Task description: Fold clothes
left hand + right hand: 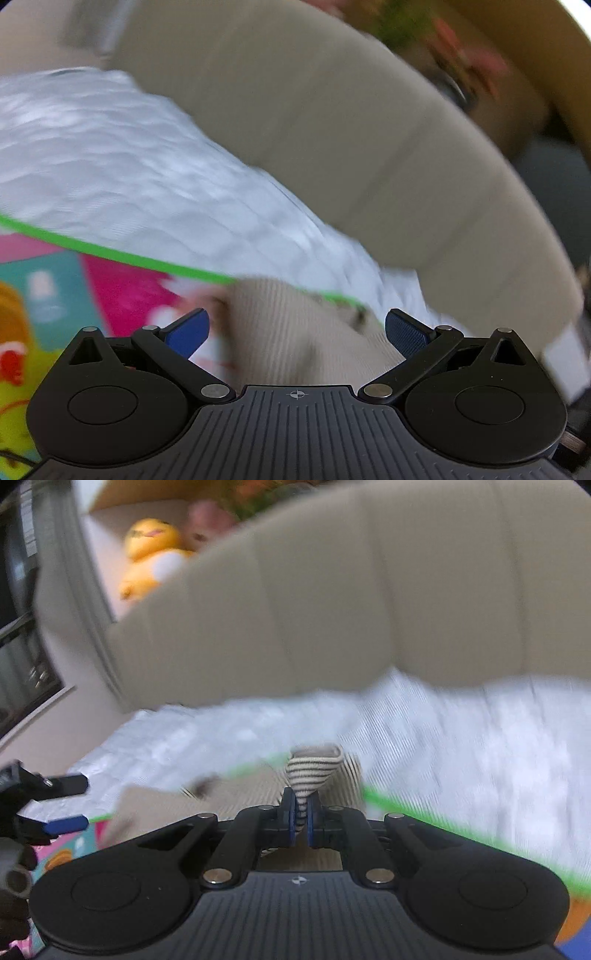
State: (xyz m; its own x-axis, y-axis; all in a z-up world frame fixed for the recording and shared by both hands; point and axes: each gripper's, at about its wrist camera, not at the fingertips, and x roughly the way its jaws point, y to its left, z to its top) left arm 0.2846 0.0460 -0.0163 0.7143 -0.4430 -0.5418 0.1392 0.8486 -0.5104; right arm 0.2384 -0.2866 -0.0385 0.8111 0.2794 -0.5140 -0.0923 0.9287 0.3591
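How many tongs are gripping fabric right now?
1. The right tongs are shut on the striped garment. The left tongs are open above the beige cloth, not pinching it.

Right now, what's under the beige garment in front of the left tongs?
The beige garment lies on a colourful play mat with a green border, overlapping a white quilted cover. What the cloth itself covers is hidden. The left tongs are open above it.

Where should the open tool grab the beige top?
Probably at the near edge of the beige top, which already lies between the left tool's open blue pads. Come straight forward and low over the colourful mat and pinch the hem. The right tool already pinches a striped fold, so this spreads the cloth.
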